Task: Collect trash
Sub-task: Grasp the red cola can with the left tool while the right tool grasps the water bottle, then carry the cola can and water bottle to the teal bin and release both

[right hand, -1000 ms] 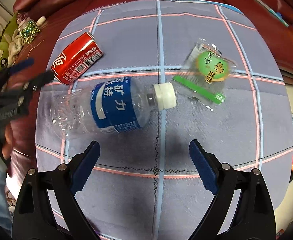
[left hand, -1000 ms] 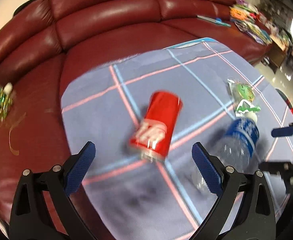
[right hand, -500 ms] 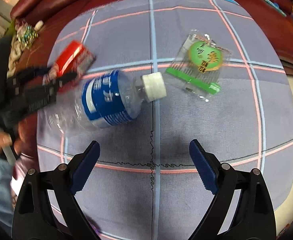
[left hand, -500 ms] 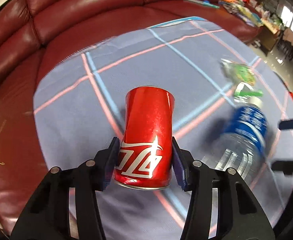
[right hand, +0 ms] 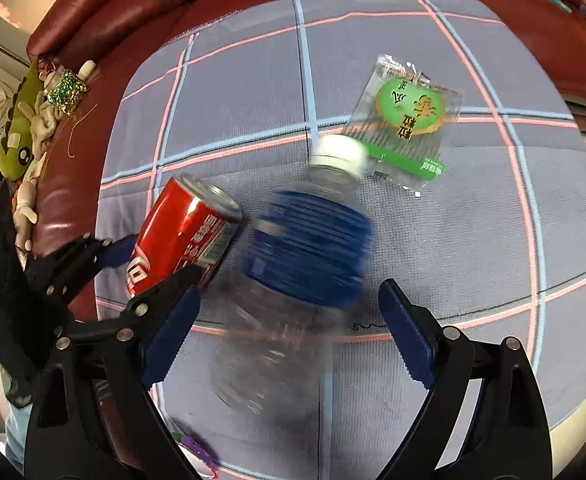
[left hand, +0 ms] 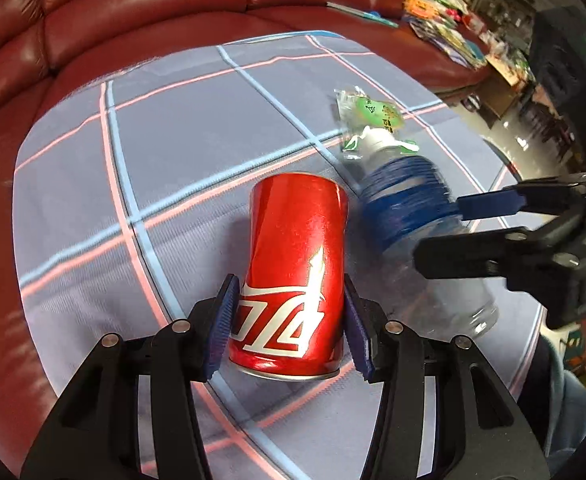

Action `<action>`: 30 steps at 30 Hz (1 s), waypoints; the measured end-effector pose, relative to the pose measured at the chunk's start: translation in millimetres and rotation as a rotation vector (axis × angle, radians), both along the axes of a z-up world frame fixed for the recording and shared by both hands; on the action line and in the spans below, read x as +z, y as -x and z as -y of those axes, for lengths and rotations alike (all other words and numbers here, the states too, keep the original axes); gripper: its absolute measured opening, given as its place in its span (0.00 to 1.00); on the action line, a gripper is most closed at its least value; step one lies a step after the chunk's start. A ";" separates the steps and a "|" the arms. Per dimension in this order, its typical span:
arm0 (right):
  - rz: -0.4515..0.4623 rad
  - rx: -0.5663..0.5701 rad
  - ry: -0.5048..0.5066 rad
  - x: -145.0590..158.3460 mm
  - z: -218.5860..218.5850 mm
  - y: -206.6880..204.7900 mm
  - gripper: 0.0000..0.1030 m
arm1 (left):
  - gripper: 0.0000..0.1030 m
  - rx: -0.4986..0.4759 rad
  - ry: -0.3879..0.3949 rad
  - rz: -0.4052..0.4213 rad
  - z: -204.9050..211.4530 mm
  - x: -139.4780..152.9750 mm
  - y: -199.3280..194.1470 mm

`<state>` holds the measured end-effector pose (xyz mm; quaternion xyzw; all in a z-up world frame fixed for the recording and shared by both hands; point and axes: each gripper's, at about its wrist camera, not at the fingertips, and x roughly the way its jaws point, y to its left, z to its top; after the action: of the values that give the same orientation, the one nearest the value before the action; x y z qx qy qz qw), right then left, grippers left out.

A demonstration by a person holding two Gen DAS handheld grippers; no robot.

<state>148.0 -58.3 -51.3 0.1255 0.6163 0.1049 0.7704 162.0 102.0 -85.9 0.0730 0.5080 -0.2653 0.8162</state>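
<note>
A red cola can [left hand: 297, 268] lies on a checked grey-blue cloth [left hand: 197, 136]. My left gripper [left hand: 289, 320] is shut on the can's lower end; it also shows in the right wrist view [right hand: 153, 264], with the can [right hand: 181, 232] in it. A clear plastic bottle with a blue label and white cap [right hand: 305, 256] lies beside the can, blurred. My right gripper [right hand: 289, 332] is open, its jaws on either side of the bottle's body, not closed on it. It shows from the side in the left wrist view [left hand: 465, 232]. A green snack wrapper [right hand: 409, 116] lies just beyond the bottle cap.
The cloth covers a dark red leather sofa [left hand: 133, 8]. A green plush toy and glittery bits [right hand: 33, 120] lie on the sofa at the left. Colourful papers [left hand: 445, 20] lie on the far sofa seat. Floor shows beyond the cloth's right edge.
My left gripper came down and shut on the can. My right gripper moved forward over the bottle, which has shifted and turned between its open jaws.
</note>
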 end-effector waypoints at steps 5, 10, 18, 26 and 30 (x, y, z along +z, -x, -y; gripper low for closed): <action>-0.049 -0.005 -0.052 -18.0 6.5 -4.5 0.67 | 0.49 0.056 0.021 -0.016 -4.5 1.3 6.2; -0.017 -0.003 -0.042 -15.8 12.3 0.0 0.64 | 0.49 0.066 -0.002 0.001 0.1 7.1 11.6; 0.051 -0.058 -0.036 4.4 56.1 12.3 0.64 | 0.49 0.041 -0.022 0.048 24.5 29.2 17.2; 0.135 -0.182 -0.055 31.4 157.9 41.1 0.64 | 0.49 -0.042 -0.014 0.087 93.9 59.9 27.8; 0.175 -0.282 -0.040 41.8 233.8 66.0 0.64 | 0.49 -0.119 0.030 0.094 160.1 73.4 35.4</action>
<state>81.9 -292.1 -9.5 0.2165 0.5210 0.0185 0.8254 126.6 -58.1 -12.5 0.1032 0.4600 -0.3174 0.8229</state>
